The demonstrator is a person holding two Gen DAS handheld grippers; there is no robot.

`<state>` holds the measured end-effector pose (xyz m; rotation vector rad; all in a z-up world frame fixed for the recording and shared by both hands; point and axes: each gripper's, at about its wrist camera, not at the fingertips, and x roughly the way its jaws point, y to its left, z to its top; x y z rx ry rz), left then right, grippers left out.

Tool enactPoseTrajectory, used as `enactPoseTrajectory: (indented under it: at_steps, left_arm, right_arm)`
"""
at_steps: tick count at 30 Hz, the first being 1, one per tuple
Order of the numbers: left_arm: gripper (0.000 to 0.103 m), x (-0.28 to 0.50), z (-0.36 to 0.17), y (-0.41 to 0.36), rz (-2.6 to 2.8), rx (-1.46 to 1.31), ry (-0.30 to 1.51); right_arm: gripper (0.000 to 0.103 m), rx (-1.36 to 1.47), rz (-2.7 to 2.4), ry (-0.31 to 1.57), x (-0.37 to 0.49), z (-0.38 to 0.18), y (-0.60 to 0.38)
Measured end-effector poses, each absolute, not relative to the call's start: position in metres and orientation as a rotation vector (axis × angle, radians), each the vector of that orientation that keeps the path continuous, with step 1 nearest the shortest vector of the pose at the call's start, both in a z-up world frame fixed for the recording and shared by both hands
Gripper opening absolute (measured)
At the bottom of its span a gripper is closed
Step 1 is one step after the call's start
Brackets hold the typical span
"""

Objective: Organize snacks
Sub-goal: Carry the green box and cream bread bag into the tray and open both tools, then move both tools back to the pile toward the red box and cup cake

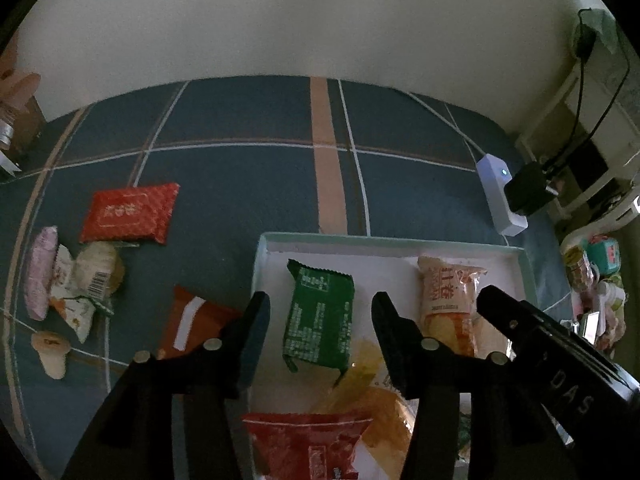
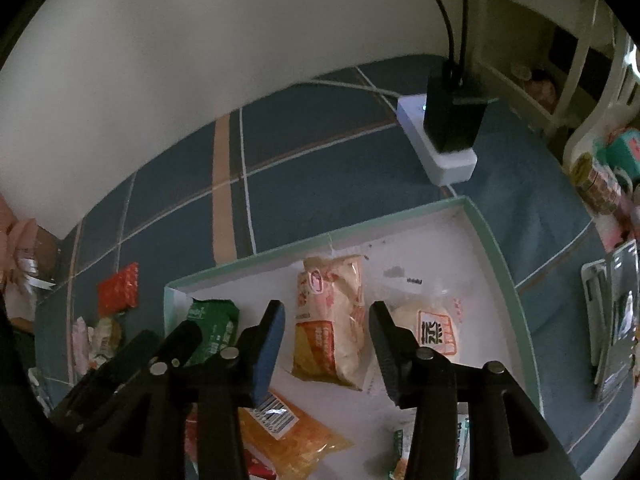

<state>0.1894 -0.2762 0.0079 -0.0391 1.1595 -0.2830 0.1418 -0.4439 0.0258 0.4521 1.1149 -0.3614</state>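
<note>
Below, both grippers hang over the shallow white cardboard tray with a pale green rim [image 1: 400,242]. Left gripper [image 1: 320,316]: jaws part-open and empty, the green foil snack packet [image 1: 320,316] lying in the tray between and beneath them. Right gripper [image 2: 327,334]: likewise empty, above the cream-and-orange plastic snack bag [image 2: 330,320]. Both packets appear just deposited. Several snacks lie loose on the blue checked cloth [image 1: 248,120], left of the left gripper; fetching the red square packet [image 1: 130,212] is probably next.

A bed in a blue plaid sheet [image 1: 248,184] carries a shallow white tray [image 1: 400,245], loose snack packets [image 1: 130,212] beside it, and a white power strip [image 1: 498,196] near the far edge.
</note>
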Motion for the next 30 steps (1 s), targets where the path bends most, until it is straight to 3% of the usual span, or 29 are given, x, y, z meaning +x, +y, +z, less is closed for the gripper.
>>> enactPoseTrajectory:
  at_steps: [4, 8, 11, 13, 25, 30]
  left_arm:
    - [0.064, 0.193, 0.014, -0.265, -0.215, -0.021, 1.159]
    - [0.085, 0.200, 0.017, -0.245, -0.124, -0.019, 1.153]
    - [0.088, 0.205, 0.017, -0.227, -0.058, -0.030, 1.157]
    - [0.096, 0.206, 0.016, -0.219, -0.030, -0.029, 1.161]
    - [0.102, 0.212, 0.023, -0.163, 0.123, -0.079, 1.149]
    - [0.102, 0.214, 0.027, -0.139, 0.158, -0.093, 1.149]
  right_arm:
    - [0.055, 0.430, -0.351, 1.099, 0.141, 0.035, -0.440]
    - [0.068, 0.404, -0.357, 1.098, 0.142, 0.038, -0.436]
    - [0.077, 0.400, -0.352, 1.099, 0.143, 0.039, -0.434]
    - [0.079, 0.390, -0.352, 1.101, 0.144, 0.039, -0.433]
    - [0.101, 0.332, -0.338, 1.101, 0.153, 0.043, -0.408]
    - [0.101, 0.315, -0.326, 1.100, 0.158, 0.046, -0.393]
